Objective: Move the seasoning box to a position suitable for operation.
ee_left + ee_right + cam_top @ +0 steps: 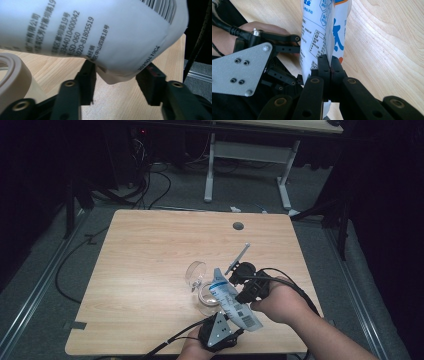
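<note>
A white pouch (231, 301) with blue print and a barcode is held tilted above the table near its front edge. My right gripper (240, 294) comes in from the right and is shut on the pouch's side seam (329, 37), its pads (323, 65) pressed together on it. My left gripper (234, 324) sits below at the table's front, with the pouch's bottom corner (117, 75) hanging between its jaws. The left pads (151, 82) stand close on either side of that corner without squeezing it. The left gripper's grey plate (239, 72) lies beside the pouch in the right gripper view.
A clear glass cup (196, 271) lies on its side left of the pouch, and a roll of beige tape (206, 295) (15, 75) sits just below it. A thin grey rod (239, 257) slants up by the right gripper. A round hole (238, 226) marks the wooden table (150, 270).
</note>
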Action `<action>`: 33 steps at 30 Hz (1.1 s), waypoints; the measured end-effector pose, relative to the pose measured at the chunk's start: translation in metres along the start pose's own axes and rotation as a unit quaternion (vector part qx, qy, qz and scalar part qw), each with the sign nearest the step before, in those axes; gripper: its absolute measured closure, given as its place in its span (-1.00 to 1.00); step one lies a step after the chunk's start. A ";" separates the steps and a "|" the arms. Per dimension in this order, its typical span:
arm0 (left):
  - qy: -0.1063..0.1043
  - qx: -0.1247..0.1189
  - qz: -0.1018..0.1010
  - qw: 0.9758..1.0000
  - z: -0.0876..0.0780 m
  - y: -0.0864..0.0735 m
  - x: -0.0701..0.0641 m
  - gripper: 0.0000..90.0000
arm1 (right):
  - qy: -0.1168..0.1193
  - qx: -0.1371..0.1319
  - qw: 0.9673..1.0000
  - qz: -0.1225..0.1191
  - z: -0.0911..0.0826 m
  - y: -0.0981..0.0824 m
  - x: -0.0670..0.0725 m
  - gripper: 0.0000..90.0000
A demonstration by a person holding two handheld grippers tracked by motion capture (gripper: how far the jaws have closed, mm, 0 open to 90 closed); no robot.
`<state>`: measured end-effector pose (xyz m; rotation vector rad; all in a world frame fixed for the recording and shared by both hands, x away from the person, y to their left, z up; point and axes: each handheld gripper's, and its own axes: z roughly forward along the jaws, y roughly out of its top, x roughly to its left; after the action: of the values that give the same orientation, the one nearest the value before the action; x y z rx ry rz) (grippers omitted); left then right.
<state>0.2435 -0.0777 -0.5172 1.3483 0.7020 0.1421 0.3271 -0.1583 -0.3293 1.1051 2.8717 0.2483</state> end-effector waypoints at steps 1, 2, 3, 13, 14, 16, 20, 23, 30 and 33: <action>-0.002 0.002 -0.003 1.000 0.000 0.000 0.000 0.25 | -0.001 0.001 1.000 0.001 0.000 0.000 0.000 1.00; 0.001 0.001 -0.004 1.000 0.001 0.000 -0.001 0.26 | 0.000 0.000 1.000 0.001 0.000 0.000 -0.001 1.00; 0.003 0.001 -0.005 1.000 0.001 0.000 -0.002 0.27 | -0.001 0.000 1.000 0.003 0.000 -0.001 -0.001 1.00; 0.005 0.014 -0.025 1.000 0.005 0.002 -0.009 0.32 | -0.003 -0.008 1.000 0.006 0.003 -0.003 -0.004 1.00; 0.003 0.016 -0.024 1.000 0.005 0.002 -0.010 0.33 | 0.001 -0.009 1.000 0.006 0.003 -0.002 -0.005 1.00; 0.001 0.017 -0.027 0.999 0.005 0.003 -0.011 0.34 | 0.002 -0.010 1.000 0.009 0.003 -0.001 -0.004 1.00; 0.003 0.015 -0.032 0.999 0.006 0.006 -0.012 0.35 | 0.001 -0.016 1.000 0.008 0.003 -0.001 -0.004 1.00; 0.002 0.016 -0.034 0.999 0.007 0.008 -0.012 0.36 | 0.000 -0.024 1.000 0.013 0.002 -0.001 -0.005 1.00; -0.002 0.021 -0.048 0.999 0.010 0.010 -0.012 0.38 | -0.001 -0.035 0.999 0.025 0.006 0.000 -0.008 1.00; 0.000 0.021 -0.049 0.999 0.011 0.010 -0.010 0.38 | -0.004 -0.037 0.999 0.030 0.007 0.000 -0.008 1.00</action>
<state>0.2439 -0.0892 -0.5036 1.3508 0.7733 0.0488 0.3335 -0.1623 -0.3362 1.1766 2.8012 0.3509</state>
